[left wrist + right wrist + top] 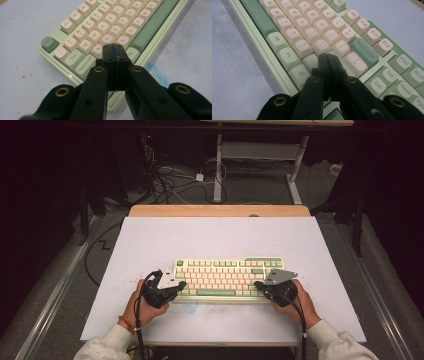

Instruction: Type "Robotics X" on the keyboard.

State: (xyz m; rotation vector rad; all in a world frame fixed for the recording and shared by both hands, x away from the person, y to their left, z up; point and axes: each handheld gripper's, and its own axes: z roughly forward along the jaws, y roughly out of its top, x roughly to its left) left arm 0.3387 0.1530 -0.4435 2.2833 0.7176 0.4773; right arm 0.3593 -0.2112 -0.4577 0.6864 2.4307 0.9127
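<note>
A pale green keyboard (227, 279) with cream and green keys lies on the white table top (215, 237), slightly toward the near side. My left gripper (181, 284) is shut with nothing between its jaws; its tips hover over the keyboard's left end. In the left gripper view the closed tips (115, 47) sit over the keys next to A and Caps Lock (86, 66). My right gripper (258, 283) is shut and empty too, at the keyboard's right end. In the right gripper view its tips (327, 56) point at the keys below Backspace (363, 51).
The table top has faint red specks at the left and a blue smear (192, 308) in front of the keyboard. Past the far wooden edge (220, 210) the floor carries cables and another table's legs (218, 170). A person's hands and sleeves come in from the bottom.
</note>
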